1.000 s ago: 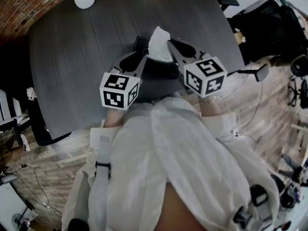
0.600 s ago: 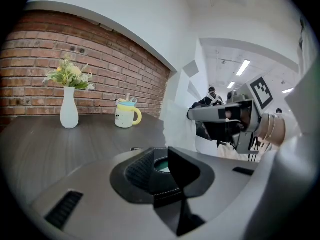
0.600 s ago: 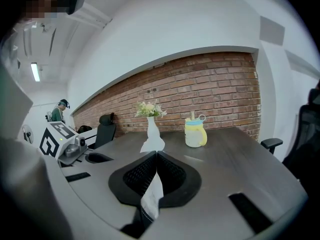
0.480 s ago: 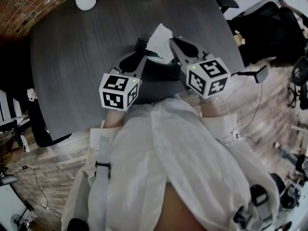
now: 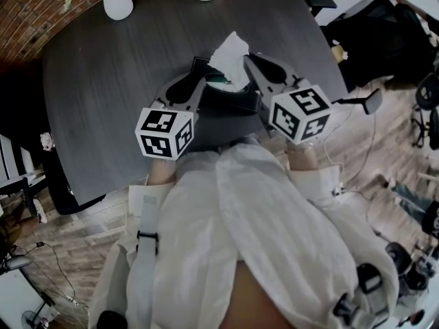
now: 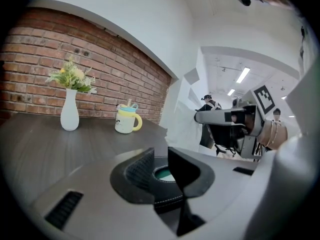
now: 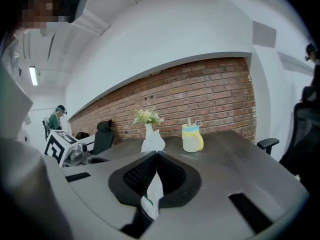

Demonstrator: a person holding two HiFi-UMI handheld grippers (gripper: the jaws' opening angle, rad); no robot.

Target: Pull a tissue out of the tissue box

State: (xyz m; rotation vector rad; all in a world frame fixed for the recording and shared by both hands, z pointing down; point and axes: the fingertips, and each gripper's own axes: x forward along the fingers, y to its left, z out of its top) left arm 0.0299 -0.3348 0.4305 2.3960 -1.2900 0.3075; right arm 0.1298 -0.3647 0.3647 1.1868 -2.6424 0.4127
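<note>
Pinching the tissue (image 7: pixel 152 194) tight, the right claw (image 7: pixel 156 152) could tear it or drag up the tissue box (image 5: pixel 230 103) beneath, should the narrow left claw (image 6: pixel 160 152), seemingly clamping the box's rim, slip.

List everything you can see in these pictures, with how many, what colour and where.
table: one, dark grey, round, under everything
vase: one, white, with flowers, at the table's far left
mug: one, cream with a yellow handle, at the far edge beside the vase
tissue box: one, black, at the near edge between the grippers
tissue: one, white, sticking up out of the box
brick wall: one, red-brown, behind the table
office chairs: at least two, black, right of the table
left gripper: jaws slightly apart at the box; grip unclear
right gripper: shut on the tissue
person's clothing: white, at the bottom of the head view
</note>
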